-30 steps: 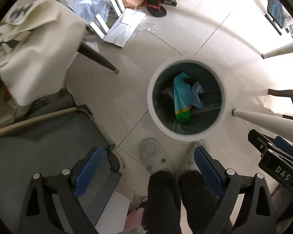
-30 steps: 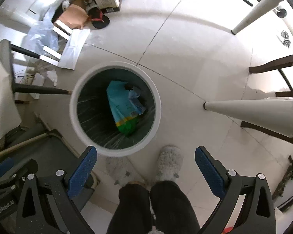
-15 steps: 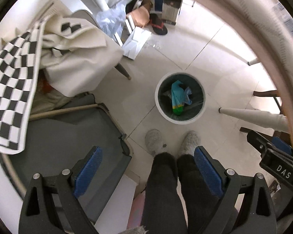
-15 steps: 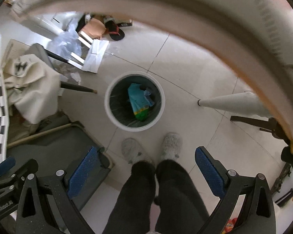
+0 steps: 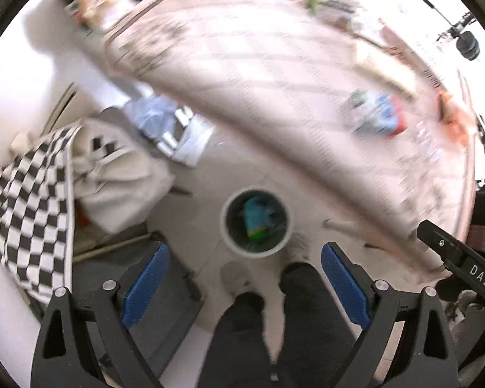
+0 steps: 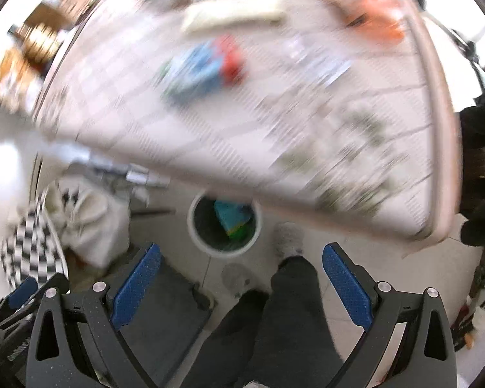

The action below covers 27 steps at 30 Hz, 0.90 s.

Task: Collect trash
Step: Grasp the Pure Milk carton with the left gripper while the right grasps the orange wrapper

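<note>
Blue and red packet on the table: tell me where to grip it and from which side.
The blue and red packet lies flat on the round table, so come from above and pinch its long edges. Motion blur hides its outline. The right gripper is open and suits, as the packet shows more centrally in its view.

The right hand-held gripper [image 6: 241,286] hangs wide open above a white bin [image 6: 224,223]; the blurred tabletop [image 6: 242,103] apparently carries wrappers.
</note>
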Available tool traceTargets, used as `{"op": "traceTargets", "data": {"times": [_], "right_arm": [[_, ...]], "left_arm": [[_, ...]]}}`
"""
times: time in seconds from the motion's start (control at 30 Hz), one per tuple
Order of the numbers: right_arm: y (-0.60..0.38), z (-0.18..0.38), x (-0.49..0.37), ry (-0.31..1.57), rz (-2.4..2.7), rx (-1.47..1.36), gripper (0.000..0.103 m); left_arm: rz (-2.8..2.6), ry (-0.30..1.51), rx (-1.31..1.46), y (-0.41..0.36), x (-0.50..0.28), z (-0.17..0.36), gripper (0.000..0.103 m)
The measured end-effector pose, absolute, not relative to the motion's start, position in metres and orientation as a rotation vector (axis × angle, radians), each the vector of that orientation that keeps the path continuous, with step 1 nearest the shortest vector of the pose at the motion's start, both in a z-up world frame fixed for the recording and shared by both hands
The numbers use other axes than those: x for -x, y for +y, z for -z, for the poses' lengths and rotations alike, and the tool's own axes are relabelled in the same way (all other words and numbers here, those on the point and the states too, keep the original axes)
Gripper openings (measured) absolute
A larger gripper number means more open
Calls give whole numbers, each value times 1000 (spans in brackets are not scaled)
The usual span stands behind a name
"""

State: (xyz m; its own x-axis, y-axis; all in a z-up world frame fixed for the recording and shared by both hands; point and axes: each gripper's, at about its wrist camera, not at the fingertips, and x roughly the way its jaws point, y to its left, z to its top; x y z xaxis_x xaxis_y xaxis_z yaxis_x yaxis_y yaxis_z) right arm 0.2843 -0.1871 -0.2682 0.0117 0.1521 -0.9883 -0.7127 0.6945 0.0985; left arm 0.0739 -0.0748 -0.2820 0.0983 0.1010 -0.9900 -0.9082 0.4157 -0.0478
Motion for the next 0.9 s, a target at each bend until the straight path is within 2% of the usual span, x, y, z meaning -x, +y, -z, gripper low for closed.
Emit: {"op": "traceTargets", "data": {"times": [0.17, 0.37, 0.57, 0.6, 0.77, 0.83, 0.87, 0.9], "right_arm": [[-175, 251, -378, 1395, -656, 490, 101], [-146, 248, -478, 1347, -622, 567, 101], [-109, 267, -542, 1323, -650, 700, 101], [-102, 273, -548, 1332, -655, 721, 101], [-79, 296, -560, 1366, -694, 724, 101], [-76, 298, -561, 1368, -703, 707, 80], [-75, 300, -562, 1375, -700, 704, 60], [-76, 300, -563, 1383, -701, 685, 49]], "left_arm": [[-812, 1233, 920, -44, -165, 285, 96], [-808, 1322, 994, -6, -242, 322, 96], [-847, 1430, 1014, 11, -271, 359, 96], [-852, 1439, 1027, 13, -273, 364, 98], [-841, 1420, 1089, 19, -281, 371, 95], [-843, 1418, 1102, 21, -281, 374, 92], [-846, 1417, 1110, 22, -281, 375, 88], [-851, 1410, 1123, 23, -279, 376, 88]]}}
